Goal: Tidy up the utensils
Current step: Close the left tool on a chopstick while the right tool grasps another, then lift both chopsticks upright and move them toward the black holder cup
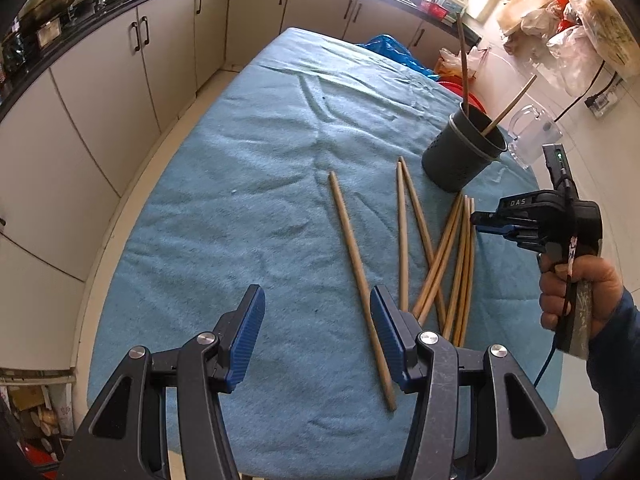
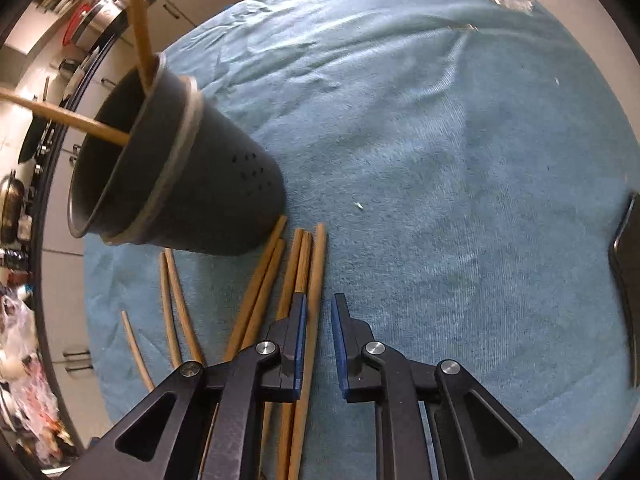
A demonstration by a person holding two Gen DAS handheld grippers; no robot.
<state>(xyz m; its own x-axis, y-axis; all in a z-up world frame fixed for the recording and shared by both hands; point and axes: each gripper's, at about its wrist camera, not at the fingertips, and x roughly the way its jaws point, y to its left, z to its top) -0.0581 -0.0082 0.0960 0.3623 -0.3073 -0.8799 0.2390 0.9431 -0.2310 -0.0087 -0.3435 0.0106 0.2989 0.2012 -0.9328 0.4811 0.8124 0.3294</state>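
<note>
R gripper (image 2: 319,340) is hanging over the loose chopsticks (image 2: 316,280) at 5 o'clock of the cup (image 2: 224,184), jaws nearly closed w/ one stick seen between them (nothing gripped yet), so it's needing a lower, centred pinch; L gripper (image 1: 317,336) is sitting half-open, empty.

Both grippers are black, angular tongs with triangular cut-outs, silver round screws at the pivots and ribbed blue pads (image 1: 250,336). The right gripper (image 1: 478,218) bears white "DAS" lettering, a green light and a blue cable. Behind it, a dark blue sleeve (image 1: 616,368).
</note>
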